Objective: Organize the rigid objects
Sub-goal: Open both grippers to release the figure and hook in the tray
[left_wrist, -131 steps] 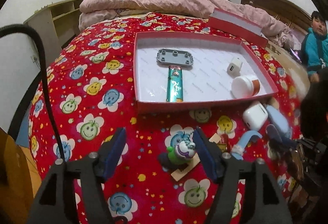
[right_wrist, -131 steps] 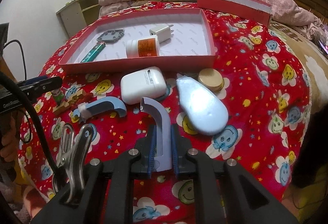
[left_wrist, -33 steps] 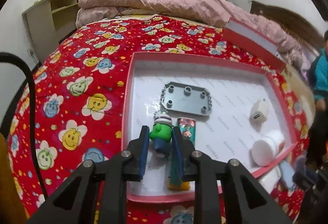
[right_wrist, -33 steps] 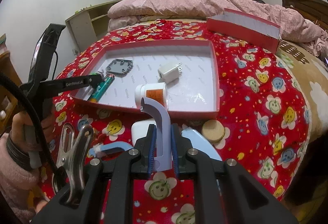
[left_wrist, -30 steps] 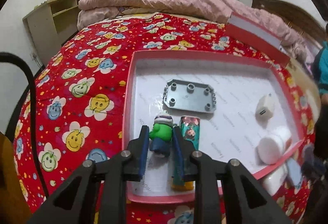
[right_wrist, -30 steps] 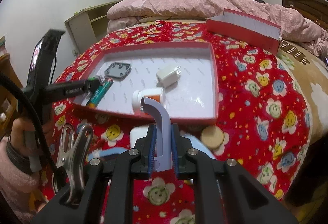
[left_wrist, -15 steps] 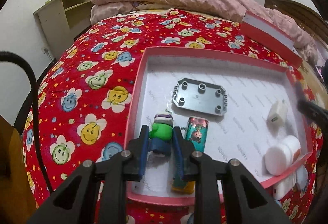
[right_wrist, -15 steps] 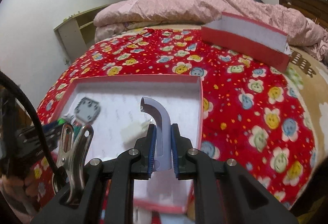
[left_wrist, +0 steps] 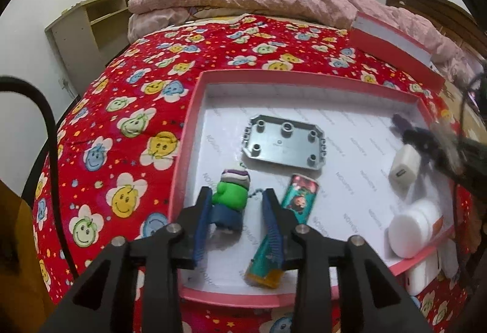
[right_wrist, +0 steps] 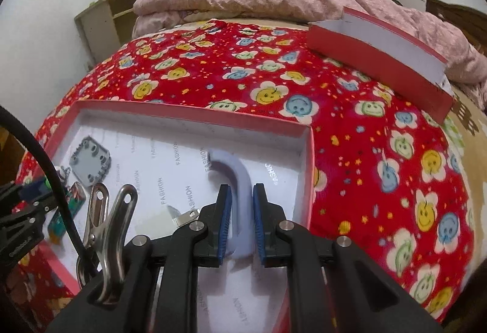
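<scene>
Left gripper [left_wrist: 237, 208] spread around green figurine [left_wrist: 230, 201] in red tray [left_wrist: 182, 147], right gripper [right_wrist: 240, 217] clamped on lavender hook [right_wrist: 236, 180] over tray

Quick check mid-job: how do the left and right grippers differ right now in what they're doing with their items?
The left gripper is open, its jaws spread with a gap beside the green figurine, which sits on the tray floor. The right gripper is narrow, its pads close against the curved lilac piece. The figurine is chunky and multicoloured; the lilac piece is slim and plain. Both grippers are over the same red-rimmed tray.
</scene>
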